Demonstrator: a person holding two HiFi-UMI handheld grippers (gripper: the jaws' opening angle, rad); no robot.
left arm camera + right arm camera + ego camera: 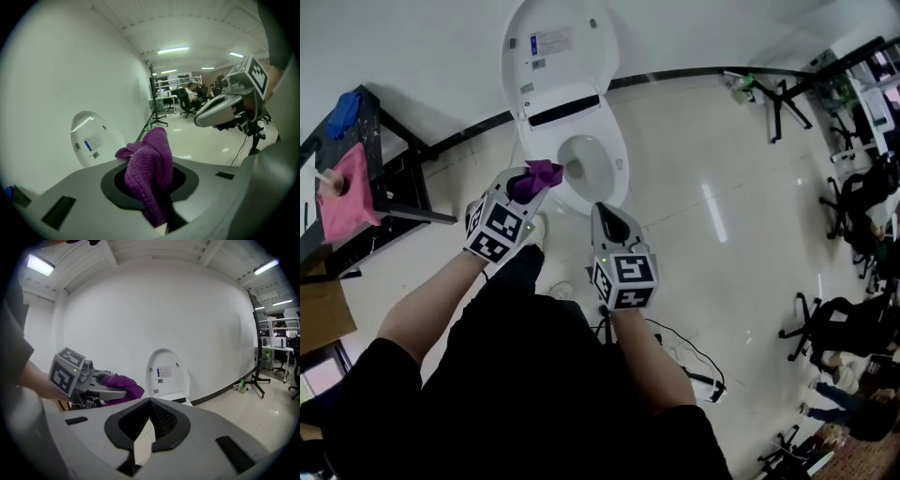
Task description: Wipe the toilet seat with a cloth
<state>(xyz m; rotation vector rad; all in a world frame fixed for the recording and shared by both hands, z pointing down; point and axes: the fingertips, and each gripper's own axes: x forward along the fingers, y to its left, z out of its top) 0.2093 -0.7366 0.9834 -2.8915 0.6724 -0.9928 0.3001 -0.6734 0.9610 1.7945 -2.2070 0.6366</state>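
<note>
A crumpled purple terry cloth (151,171) is clamped between the jaws of the left gripper (528,186) near the front edge of the white oval toilet seat (616,155), while the jaws of the right gripper (602,210) are pressed together, empty.

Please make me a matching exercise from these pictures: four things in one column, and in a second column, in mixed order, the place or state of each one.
Things:
1. purple cloth
2. right gripper
3. toilet lid
4. pink cloth

Places or states:
A. raised upright
B. lies on the dark stand, at the left of the head view
C. jaws together, nothing between them
D. clamped in the left gripper

Pairs: 1-D, 2-C, 3-A, 4-B
</note>
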